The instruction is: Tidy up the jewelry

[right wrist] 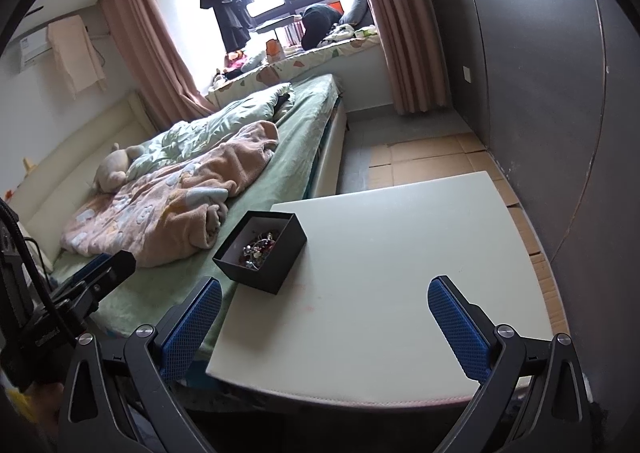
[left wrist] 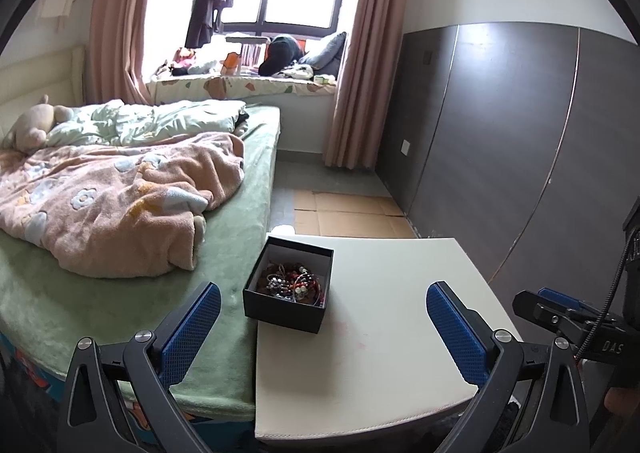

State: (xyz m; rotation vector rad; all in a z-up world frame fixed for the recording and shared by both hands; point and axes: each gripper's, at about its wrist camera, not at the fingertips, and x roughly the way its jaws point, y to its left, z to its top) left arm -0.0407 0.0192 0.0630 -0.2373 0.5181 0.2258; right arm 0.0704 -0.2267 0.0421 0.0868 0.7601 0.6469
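Observation:
A black open box [left wrist: 280,315] stands at the left edge of a white table [left wrist: 384,333]. It holds a tangle of bead bracelets and jewelry [left wrist: 294,283]. My left gripper [left wrist: 324,305] is open and empty, held above the table's near part, with the box just beyond its left finger. In the right wrist view the box [right wrist: 264,271] with the jewelry [right wrist: 258,247] sits at the table's [right wrist: 392,273] left edge. My right gripper [right wrist: 324,301] is open and empty over the table's near half. The right gripper also shows in the left wrist view [left wrist: 560,309].
A bed [left wrist: 120,273] with a green sheet, a pink blanket [left wrist: 120,197] and a plush toy abuts the table's left side. A dark wardrobe wall [left wrist: 520,133] stands to the right. Cardboard sheets [left wrist: 352,217] lie on the floor beyond the table.

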